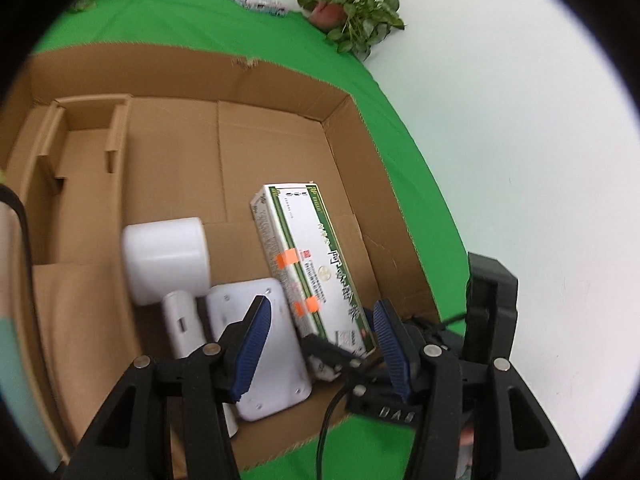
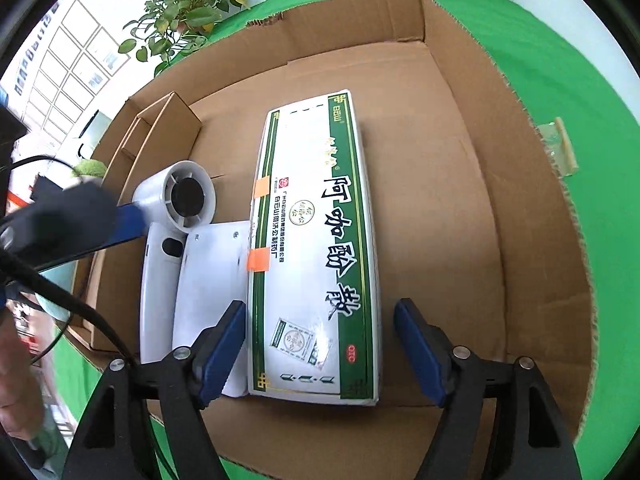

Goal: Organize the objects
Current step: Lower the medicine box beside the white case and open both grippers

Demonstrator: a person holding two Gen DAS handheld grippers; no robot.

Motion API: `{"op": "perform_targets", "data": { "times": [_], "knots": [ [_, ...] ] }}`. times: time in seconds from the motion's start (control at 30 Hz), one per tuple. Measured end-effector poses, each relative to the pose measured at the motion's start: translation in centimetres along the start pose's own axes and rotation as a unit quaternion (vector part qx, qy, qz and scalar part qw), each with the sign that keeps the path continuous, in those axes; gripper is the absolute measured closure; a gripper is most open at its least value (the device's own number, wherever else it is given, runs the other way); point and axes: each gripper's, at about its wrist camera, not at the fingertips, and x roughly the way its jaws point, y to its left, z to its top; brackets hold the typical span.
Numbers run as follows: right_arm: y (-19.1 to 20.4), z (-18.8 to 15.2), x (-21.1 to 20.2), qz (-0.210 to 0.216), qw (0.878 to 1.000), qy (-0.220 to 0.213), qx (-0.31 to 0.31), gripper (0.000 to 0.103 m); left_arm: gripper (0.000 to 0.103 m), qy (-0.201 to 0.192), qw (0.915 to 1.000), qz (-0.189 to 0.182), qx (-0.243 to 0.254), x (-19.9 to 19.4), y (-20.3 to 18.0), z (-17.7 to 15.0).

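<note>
An open cardboard box (image 1: 280, 80) (image 2: 532, 240) lies on the green cloth. Inside it, side by side, are a white hair dryer (image 1: 166, 258) (image 2: 180, 196), a flat white device (image 1: 272, 356) (image 2: 212, 272) and a long green-and-white medicine carton (image 1: 312, 264) (image 2: 316, 240). My right gripper (image 2: 320, 350) straddles the carton's near end; the left pad is at its edge, the right pad stands clear of it, so it is open. My left gripper (image 1: 322, 344) hovers open over the device and the carton's near end, holding nothing. One of its blue fingers (image 2: 130, 220) shows blurred beside the dryer.
A cardboard insert (image 1: 86, 148) (image 2: 168, 120) fills the box's far left corner. Potted plants (image 1: 352, 4) (image 2: 188, 12) stand at the table's edge. A clear packet with a wooden stick (image 2: 560, 148) lies on the cloth right of the box. Small packets (image 1: 256, 0) lie far back.
</note>
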Motion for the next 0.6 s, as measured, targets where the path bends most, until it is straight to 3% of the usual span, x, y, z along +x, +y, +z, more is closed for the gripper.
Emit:
{"op": "perform_targets", "data": {
  "times": [0.07,0.13,0.2,0.23,0.3,0.37,0.4,0.47,0.5,0.57,0.6],
  "knots": [
    [-0.3,0.3,-0.5,-0.002,1.0,-0.012,-0.005,0.029,0.051,-0.024,0.9992,0.028,0.014,-1.5,0.1,-1.7],
    [-2.3,1.5,0.4,-0.004,0.999,-0.032,-0.012,0.029,0.051,-0.071,0.994,0.08,0.024,-2.7,-0.1,-2.3],
    [-1.8,-0.3,-1.1,-0.023,0.997,-0.063,-0.026,0.02,0.051,-0.122,0.9833,0.13,0.037,-4.3,-0.7,-2.9],
    [-0.9,-0.9,-1.9,-0.032,0.995,-0.09,-0.038,0.009,0.05,-0.147,0.9768,0.149,0.044,-4.3,-0.5,-3.2],
    [-0.6,-5.9,-5.7,-0.038,0.988,-0.141,-0.058,0.002,0.04,-0.197,0.9581,0.199,0.059,-4.4,-0.6,-4.8],
    [0.6,-6.9,-6.3,-0.051,0.976,-0.197,-0.074,0.001,0.021,-0.248,0.9293,0.261,0.083,-4.3,-0.9,-6.6],
    [-0.5,-8.2,-7.4,-0.056,0.972,-0.214,-0.078,0.001,0.021,-0.271,0.9097,0.299,0.098,-3.9,-1.0,-7.8],
    [0.3,-9.4,-7.3,-0.063,0.965,-0.245,-0.076,0.001,0.021,-0.282,0.8889,0.345,0.106,-6.5,-1.0,-11.0],
    [0.5,-9.7,-7.2,-0.064,0.963,-0.252,-0.074,0.001,0.021,-0.276,0.8882,0.354,0.099,-5.7,-0.5,-11.2],
    [0.7,-10.9,-7.4,-0.062,0.961,-0.261,-0.075,0.001,0.021,-0.269,0.8946,0.346,0.085,-4.6,1.2,-11.2],
    [0.8,-11.3,-7.4,-0.063,0.961,-0.259,-0.077,0.001,0.021,-0.28,0.8898,0.349,0.09,-4.2,1.4,-11.4]
  ]
}}
